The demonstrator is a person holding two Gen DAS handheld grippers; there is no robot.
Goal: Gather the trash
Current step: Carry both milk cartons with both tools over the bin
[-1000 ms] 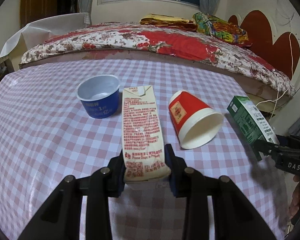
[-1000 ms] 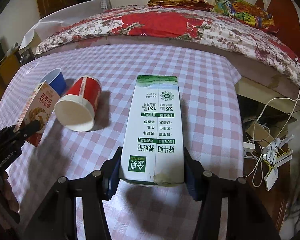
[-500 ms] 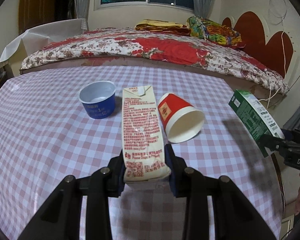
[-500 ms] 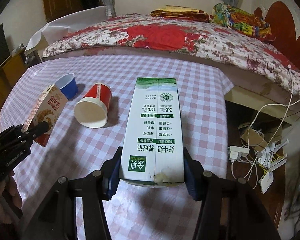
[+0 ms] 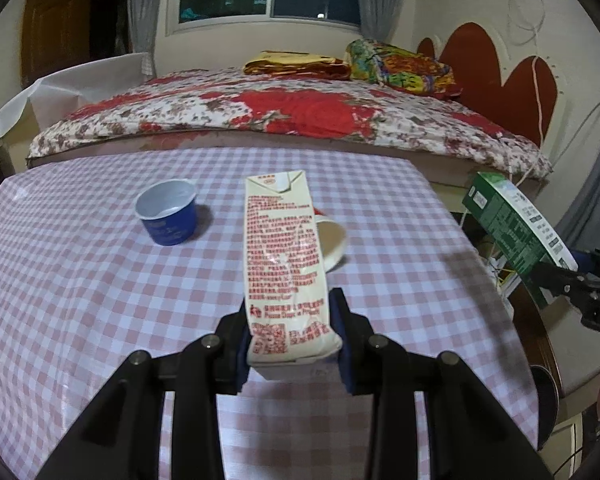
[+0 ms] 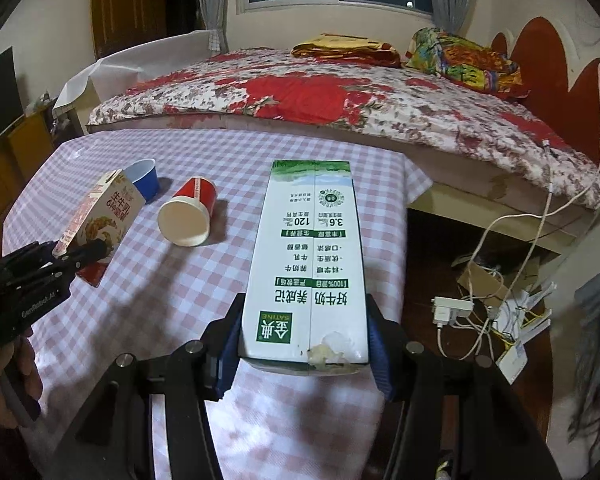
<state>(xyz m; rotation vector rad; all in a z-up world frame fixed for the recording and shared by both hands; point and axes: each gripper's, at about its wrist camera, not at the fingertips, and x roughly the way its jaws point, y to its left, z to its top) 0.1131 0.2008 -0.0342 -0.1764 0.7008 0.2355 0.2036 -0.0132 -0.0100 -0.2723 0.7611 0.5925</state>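
Observation:
My left gripper (image 5: 292,344) is shut on a cream carton with red print (image 5: 284,256), held above the checked table (image 5: 80,280); in the right wrist view the same cream carton (image 6: 100,220) shows at the left. My right gripper (image 6: 304,344) is shut on a white and green milk carton (image 6: 308,268), lifted over the table's right edge; that green carton (image 5: 516,220) also appears at the right of the left wrist view. A blue cup (image 5: 168,212) stands upright on the cloth. A red paper cup (image 6: 188,212) lies on its side beside it, mouth towards me.
A bed with a red floral cover (image 5: 300,116) runs along the table's far side. To the right of the table, the floor holds cables, a power strip (image 6: 452,312) and a cardboard box. A wooden cabinet (image 6: 8,148) stands at the far left.
Both grippers have risen and drawn back with their cartons. The table and the two cups now look smaller and farther off. In the left wrist view the cream carton now covers most of the red cup.

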